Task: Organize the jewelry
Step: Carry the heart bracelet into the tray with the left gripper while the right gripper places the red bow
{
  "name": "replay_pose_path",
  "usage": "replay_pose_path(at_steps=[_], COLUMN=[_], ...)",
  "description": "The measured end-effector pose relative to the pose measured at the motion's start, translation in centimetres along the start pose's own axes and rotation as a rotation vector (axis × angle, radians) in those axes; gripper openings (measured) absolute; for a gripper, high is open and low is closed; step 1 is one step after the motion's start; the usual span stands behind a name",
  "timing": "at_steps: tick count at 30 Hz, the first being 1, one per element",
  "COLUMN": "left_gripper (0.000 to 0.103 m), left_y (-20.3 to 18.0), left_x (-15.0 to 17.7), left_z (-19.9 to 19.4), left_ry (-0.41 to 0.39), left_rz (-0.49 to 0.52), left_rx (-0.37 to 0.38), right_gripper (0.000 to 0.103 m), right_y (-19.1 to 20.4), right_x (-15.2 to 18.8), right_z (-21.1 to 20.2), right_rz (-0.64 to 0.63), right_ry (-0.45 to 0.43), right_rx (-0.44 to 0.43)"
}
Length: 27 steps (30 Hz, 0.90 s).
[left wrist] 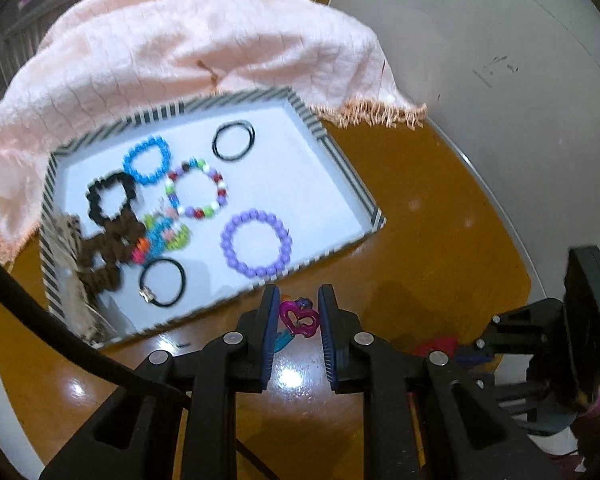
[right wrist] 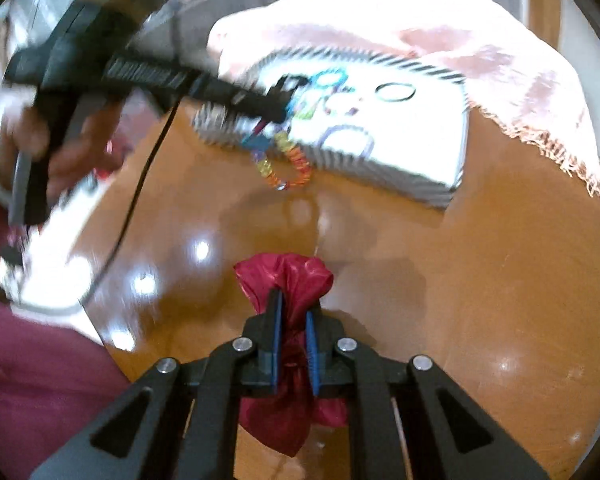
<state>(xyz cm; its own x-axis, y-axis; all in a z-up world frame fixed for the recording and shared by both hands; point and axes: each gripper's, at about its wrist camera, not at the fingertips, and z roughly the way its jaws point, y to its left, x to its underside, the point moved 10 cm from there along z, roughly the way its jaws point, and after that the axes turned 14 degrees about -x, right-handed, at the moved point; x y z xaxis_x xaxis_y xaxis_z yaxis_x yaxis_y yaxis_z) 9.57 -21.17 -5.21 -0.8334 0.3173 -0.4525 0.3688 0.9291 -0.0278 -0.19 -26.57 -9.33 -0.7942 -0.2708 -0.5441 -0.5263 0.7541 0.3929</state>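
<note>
A striped-rim tray (left wrist: pixel 332 148) with a white floor holds several bracelets and hair ties: a purple bead bracelet (left wrist: pixel 256 243), a blue one (left wrist: pixel 147 160), a multicolour one (left wrist: pixel 198 189), and black hair ties (left wrist: pixel 234 140). My left gripper (left wrist: pixel 299 306) hangs just before the tray's near edge, its fingers partly apart around a colourful bracelet with a pink heart charm (left wrist: pixel 299 317). In the right wrist view that bracelet (right wrist: pixel 288 160) dangles from the left gripper (right wrist: pixel 276 116). My right gripper (right wrist: pixel 296 312) is shut on a red satin pouch (right wrist: pixel 288 280) over the table.
A pink fringed cloth (left wrist: pixel 180 36) lies under and behind the tray (right wrist: pixel 420 184). The round wooden table (left wrist: pixel 420 220) ends at a pale rim on the right. A black cable (right wrist: pixel 140 184) trails from the left gripper. The person's maroon sleeve (right wrist: pixel 32 380) is at lower left.
</note>
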Motion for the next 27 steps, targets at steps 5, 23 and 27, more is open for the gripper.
replay_pose_path(at_steps=[5,23,27], left_gripper=[0.003,0.003,0.003], left_y=[0.7,0.7,0.2], left_x=[-2.4,-10.5,-11.6], left_z=[-1.9,1.6,3.5], left_ry=[-0.052,-0.081,-0.061], left_rz=[-0.010,-0.024,-0.027], left_rx=[-0.016,-0.097,-0.098], right_gripper=[0.011,0.011,0.011], right_y=[-2.0,-8.5,-10.4], right_x=[-3.2,-12.3,-12.9], right_z=[-0.7,-0.7,-0.3], right_rz=[0.096,0.224,0.271], right_ry=[-0.096,-0.226,-0.229], right_rx=[0.008,0.094,0.086])
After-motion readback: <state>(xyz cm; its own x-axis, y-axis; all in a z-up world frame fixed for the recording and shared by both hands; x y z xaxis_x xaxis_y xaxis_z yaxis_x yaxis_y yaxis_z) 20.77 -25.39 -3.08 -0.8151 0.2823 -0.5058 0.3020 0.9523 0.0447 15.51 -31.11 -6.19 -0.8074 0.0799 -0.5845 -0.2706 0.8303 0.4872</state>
